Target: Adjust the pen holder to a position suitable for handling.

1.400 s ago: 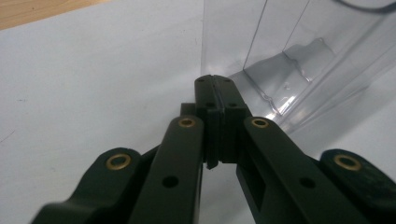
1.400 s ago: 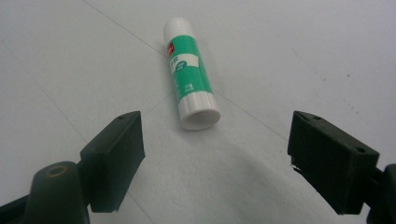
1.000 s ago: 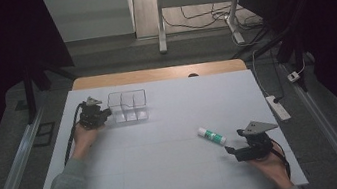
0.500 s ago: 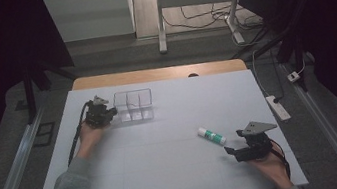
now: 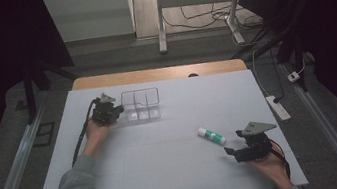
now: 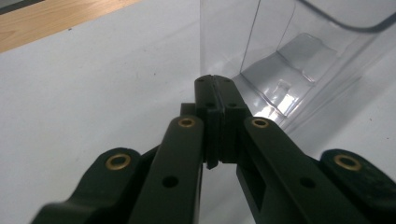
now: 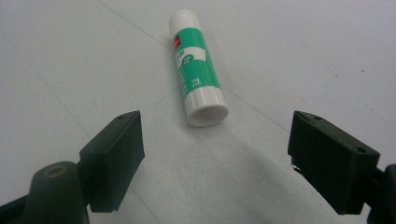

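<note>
Green-and-white glue stick [image 7: 196, 70] laid flat on white counter [image 5: 168, 175], toward 12 o'clock from right gripper [image 7: 215, 158]; flat base nearest, long axis running away between wide-apart jaws. Right gripper nearer; grasp judged next. Left gripper [image 6: 217, 100] well apart, jaws pressed together at wall of clear divided box [image 5: 141, 103], apparently pinching it.

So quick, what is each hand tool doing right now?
Left tool: shut, beside the clear plastic compartment box, nothing visibly between its jaws.
Right tool: open, empty, facing the green and white glue stick.
</note>
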